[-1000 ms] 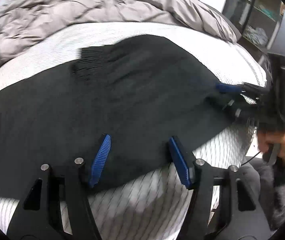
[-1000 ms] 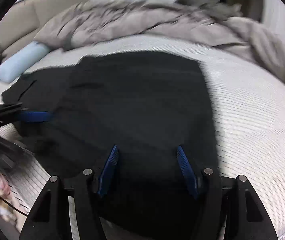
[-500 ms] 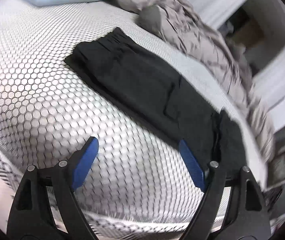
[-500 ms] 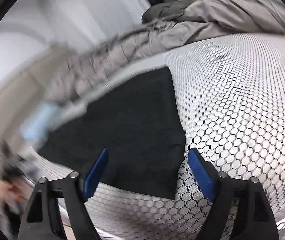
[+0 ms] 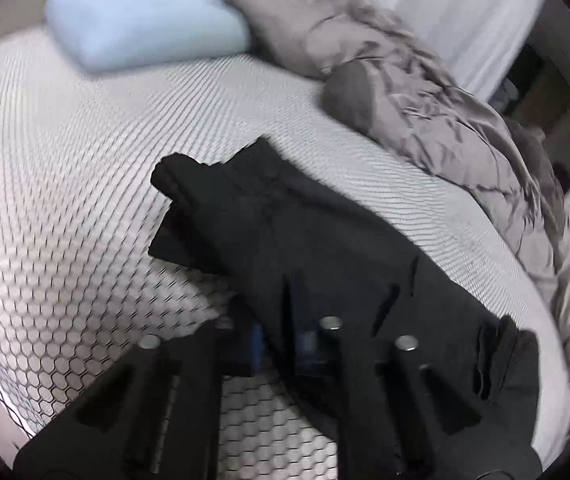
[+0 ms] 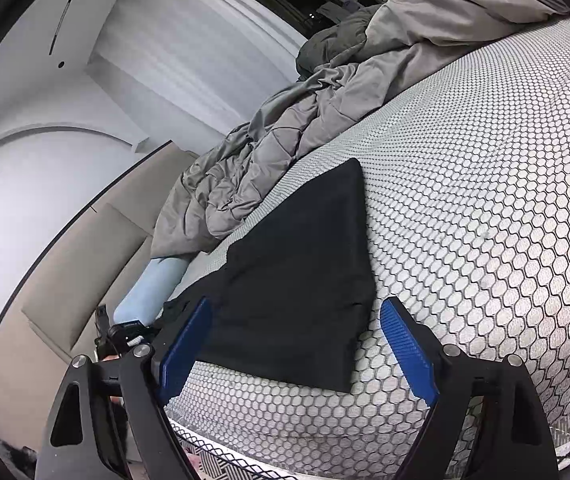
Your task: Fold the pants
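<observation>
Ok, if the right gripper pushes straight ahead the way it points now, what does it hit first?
Most likely the black pants, lying between the opening right gripper fingers on the mattress; depth is hard to judge.

Bed (image 5: 65,200), honeycomb-patterned cover; pale blue pillow (image 5: 145,24) at its head; rumpled grey duvet (image 5: 425,92) along far side; white curtain (image 5: 445,8) behind.

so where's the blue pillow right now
In the left wrist view the blue pillow lies at the top left on the mattress, beside the grey duvet and beyond the black pants.
</observation>
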Tool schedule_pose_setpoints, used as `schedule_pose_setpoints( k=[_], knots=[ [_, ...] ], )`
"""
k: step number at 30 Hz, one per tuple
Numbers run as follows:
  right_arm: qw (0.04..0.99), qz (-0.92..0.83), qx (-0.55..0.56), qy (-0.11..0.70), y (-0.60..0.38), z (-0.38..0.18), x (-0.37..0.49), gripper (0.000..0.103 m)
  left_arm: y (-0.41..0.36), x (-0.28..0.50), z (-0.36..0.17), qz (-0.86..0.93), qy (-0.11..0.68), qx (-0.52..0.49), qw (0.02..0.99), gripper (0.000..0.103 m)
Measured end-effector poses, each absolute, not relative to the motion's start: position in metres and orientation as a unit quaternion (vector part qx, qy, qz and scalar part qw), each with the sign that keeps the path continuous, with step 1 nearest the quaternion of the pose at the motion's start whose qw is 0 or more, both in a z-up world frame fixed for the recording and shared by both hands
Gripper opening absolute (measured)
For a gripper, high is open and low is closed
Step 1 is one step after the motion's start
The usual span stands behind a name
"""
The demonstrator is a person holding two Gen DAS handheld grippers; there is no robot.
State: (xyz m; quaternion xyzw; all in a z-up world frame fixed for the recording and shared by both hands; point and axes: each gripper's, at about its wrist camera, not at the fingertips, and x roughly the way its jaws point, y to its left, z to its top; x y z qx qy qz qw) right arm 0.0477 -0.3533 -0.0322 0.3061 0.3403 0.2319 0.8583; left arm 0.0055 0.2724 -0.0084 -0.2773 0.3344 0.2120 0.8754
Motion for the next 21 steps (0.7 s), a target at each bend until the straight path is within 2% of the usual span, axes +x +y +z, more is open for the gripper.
schedule_pose_setpoints(
  k=[8, 11, 16, 21],
  knots=[
    [0.866, 0.218, 0.296, 0.338, -0.363, -0.033, 0.039, 0.088, 0.148, 0.014, 0.090, 0.097, 0.262, -0.159, 0.947, 0.000],
    [0.870, 0.211, 0.286, 0.340, -0.362, -0.033, 0.040, 0.088, 0.064, 0.018, 0.122, -0.012, 0.237, -0.104, 0.966, 0.000],
    [0.875, 0.198, 0.275, 0.346, -0.362, -0.035, 0.041, 0.088, -0.041, 0.013, 0.132, -0.140, 0.265, -0.036, 0.953, 0.000],
    [0.877, 0.191, 0.268, 0.349, -0.369, -0.036, 0.037, 0.088, -0.039, 0.018, 0.103, -0.128, 0.317, -0.066, 0.937, 0.000]
  ],
)
